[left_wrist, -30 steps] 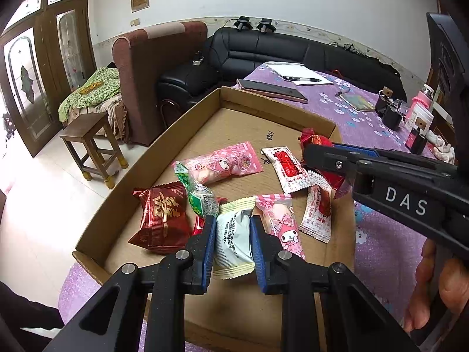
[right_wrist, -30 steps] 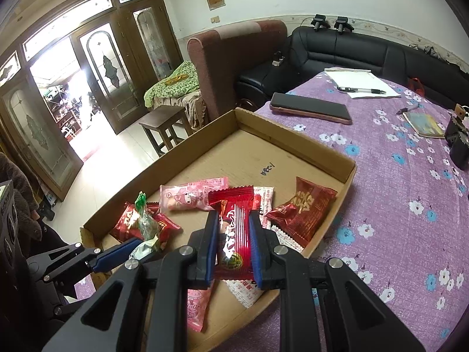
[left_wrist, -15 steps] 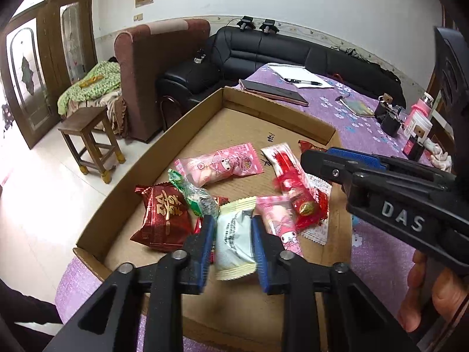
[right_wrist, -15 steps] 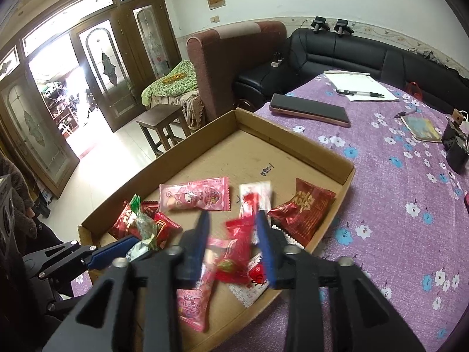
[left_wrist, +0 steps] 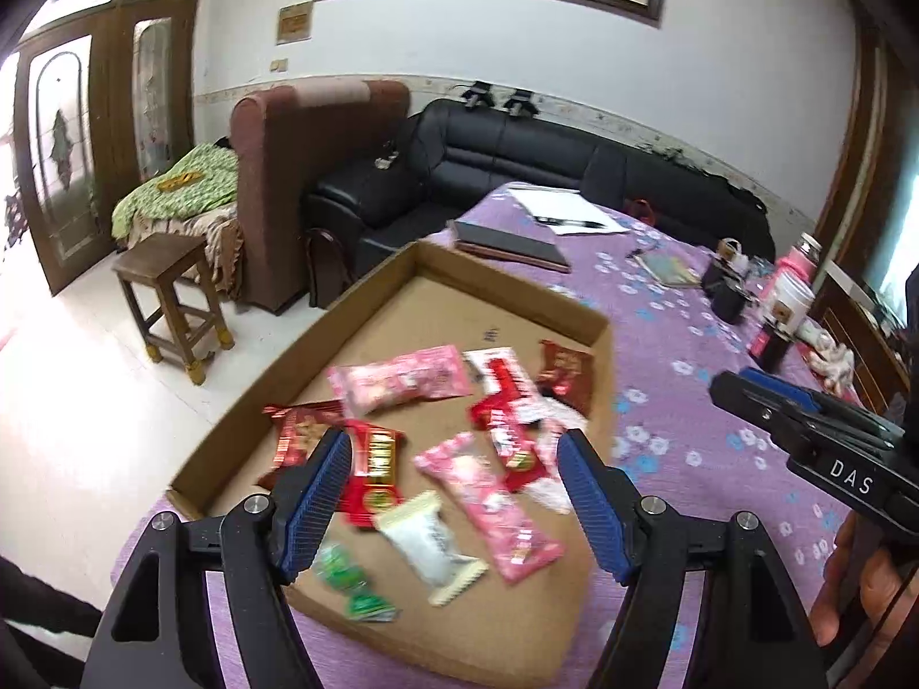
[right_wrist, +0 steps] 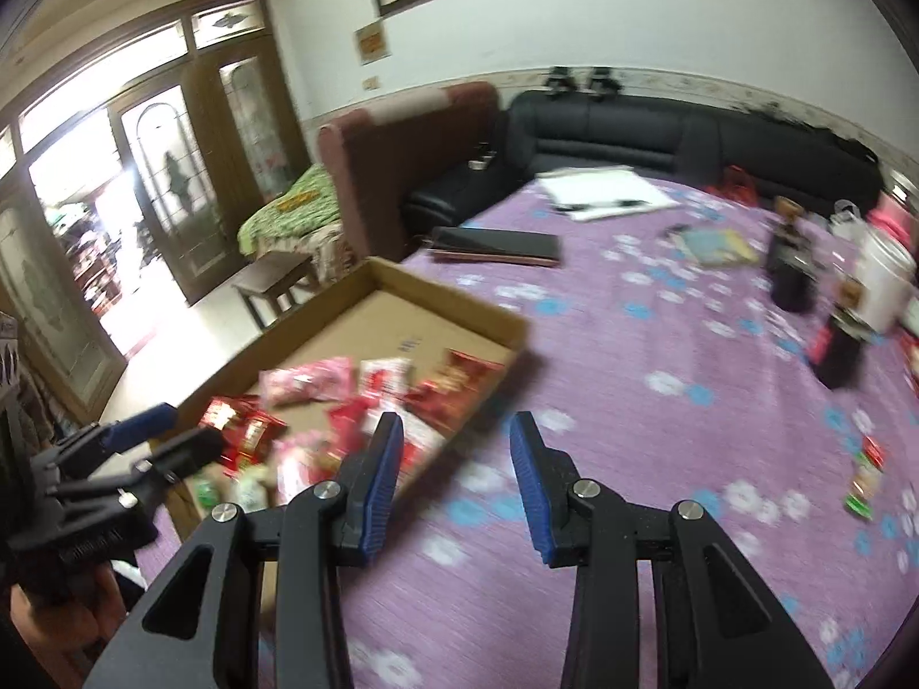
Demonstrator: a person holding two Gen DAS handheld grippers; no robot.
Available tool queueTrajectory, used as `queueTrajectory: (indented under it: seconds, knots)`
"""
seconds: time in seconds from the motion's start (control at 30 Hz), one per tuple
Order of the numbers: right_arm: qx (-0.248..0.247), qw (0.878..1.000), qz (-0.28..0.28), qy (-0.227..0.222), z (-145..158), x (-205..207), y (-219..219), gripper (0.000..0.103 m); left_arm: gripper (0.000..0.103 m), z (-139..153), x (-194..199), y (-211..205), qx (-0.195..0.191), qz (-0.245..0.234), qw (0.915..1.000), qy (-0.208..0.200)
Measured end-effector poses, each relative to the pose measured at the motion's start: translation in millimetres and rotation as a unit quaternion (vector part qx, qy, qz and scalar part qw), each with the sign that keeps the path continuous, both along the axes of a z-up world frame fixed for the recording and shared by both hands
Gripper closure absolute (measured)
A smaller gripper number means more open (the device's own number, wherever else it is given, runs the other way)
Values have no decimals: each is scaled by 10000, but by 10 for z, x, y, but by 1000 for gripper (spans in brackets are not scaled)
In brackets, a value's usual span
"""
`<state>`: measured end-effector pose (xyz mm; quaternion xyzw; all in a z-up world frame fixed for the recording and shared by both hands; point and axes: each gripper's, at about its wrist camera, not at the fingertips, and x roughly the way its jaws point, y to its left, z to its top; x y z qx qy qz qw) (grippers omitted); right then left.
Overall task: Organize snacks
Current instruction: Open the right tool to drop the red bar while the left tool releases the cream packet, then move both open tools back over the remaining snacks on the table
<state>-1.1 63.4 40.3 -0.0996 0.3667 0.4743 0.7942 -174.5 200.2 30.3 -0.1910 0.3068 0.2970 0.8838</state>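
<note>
Cardboard tray [left_wrist: 367,310] holds our dropped snacks; two loose snacks [right_wrist: 864,476] lie on the purple cloth, well right of the tray. Right gripper [right_wrist: 454,476] nearer them, open, empty. Left gripper [left_wrist: 454,494] just opened wide over the tray, gripping nothing.

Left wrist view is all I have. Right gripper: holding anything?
Observer: No. The black right gripper with blue pads has just been opening its jaws; nothing is between them.
Operator: Pointing at what?
Observer: Purple floral tablecloth, just right of the shallow cardboard tray in its own view.
Operator: Any snacks out that way?
Observer: Yes, small red-and-green wrapped snacks lie on the cloth at the far right.
</note>
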Motion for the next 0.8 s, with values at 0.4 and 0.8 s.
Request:
queueTrajectory:
  seconds: [0.4,0.8]
  knots:
    - [-161,9899,-1405,78,-259,689,-1382,66,25,95,590,-749,183,-882,9959,104]
    - [-380,9696,-2406,221,-598,1482,-1975,66,20,19,1179,-1139,129,-1403,9897,244]
